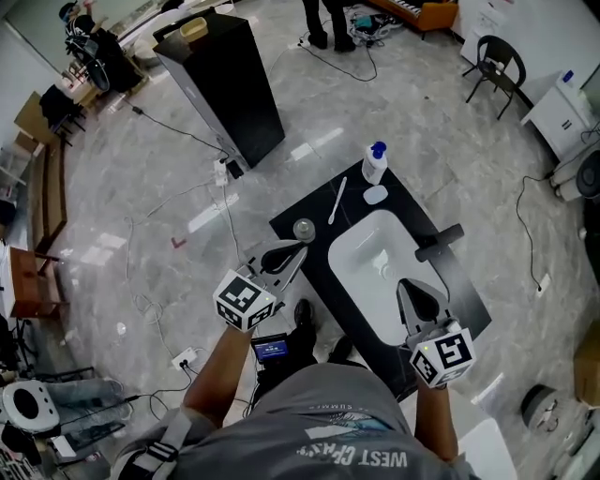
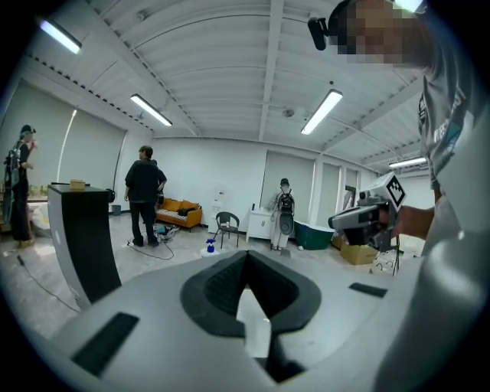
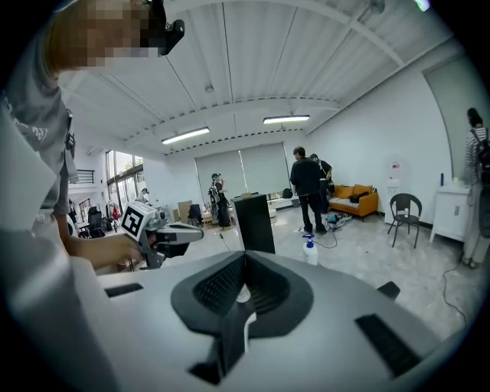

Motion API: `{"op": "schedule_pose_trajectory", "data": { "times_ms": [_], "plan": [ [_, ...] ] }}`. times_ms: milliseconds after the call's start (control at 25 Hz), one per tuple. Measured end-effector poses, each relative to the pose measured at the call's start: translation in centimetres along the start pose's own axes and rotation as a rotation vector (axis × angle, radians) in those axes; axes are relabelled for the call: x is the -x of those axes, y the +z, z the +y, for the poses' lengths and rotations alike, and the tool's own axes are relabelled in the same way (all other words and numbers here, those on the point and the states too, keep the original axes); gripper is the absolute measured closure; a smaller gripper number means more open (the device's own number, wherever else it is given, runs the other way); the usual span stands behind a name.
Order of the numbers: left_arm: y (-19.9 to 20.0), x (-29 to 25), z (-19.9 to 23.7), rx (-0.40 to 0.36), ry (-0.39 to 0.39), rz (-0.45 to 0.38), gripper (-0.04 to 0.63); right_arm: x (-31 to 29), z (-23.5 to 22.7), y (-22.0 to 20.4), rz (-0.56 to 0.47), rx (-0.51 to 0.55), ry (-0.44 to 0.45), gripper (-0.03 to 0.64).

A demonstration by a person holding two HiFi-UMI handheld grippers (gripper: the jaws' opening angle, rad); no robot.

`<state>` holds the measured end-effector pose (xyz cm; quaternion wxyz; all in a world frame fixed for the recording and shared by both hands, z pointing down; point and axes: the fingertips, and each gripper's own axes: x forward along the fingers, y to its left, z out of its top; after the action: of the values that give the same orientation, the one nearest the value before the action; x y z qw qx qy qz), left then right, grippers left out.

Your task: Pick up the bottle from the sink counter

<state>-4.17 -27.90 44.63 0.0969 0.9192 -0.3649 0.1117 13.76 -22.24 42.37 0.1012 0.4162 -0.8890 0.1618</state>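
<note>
- Print: only "WEST" reads, white on the person's grey T-shirt (image 1: 319, 422), upside down in head view; rest unclear. B/w square markers on both grippers' cubes.
- Bottle (image 1: 374, 162): pale body, blue pump top, upright on far corner of sink counter (image 1: 309, 208), well apart from both grippers. Label too small to read.
- Counter: flat black rectangular top, white rounded basin (image 1: 370, 267) sunk in, black faucet (image 1: 439, 242) at its right.
- Nr bottle: white oval item (image 1: 376, 195), thin white stick (image 1: 337, 200). Clear glass (image 1: 303, 230) by the left edge.
- Left gripper (image 1: 284, 256): jaws pressed together, nothing btwn, at the counter's left edge just beside the glass.
- Right gripper (image 1: 418, 298): jaws together, empty, over the basin's near-right rim.
- Room: glossy grey marble-look floor (image 1: 141, 187) w/ cables (image 1: 178, 127), tall black cabinet (image 1: 220, 84), black chair (image 1: 495, 64), orange sofa (image 1: 436, 11), white ribbed ceiling (image 2: 230, 69) w/ strip lights (image 2: 149, 109).
</note>
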Motion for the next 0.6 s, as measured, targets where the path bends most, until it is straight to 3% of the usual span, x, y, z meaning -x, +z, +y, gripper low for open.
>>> {"op": "schedule_pose_trajectory", "data": {
  "times_ms": [600],
  "plan": [
    [-6.5,-2.7,5.8,0.032,-0.024,0.061,0.591,-3.8,0.4,-2.0,0.091,-0.041,-0.029,0.615]
  ]
}}
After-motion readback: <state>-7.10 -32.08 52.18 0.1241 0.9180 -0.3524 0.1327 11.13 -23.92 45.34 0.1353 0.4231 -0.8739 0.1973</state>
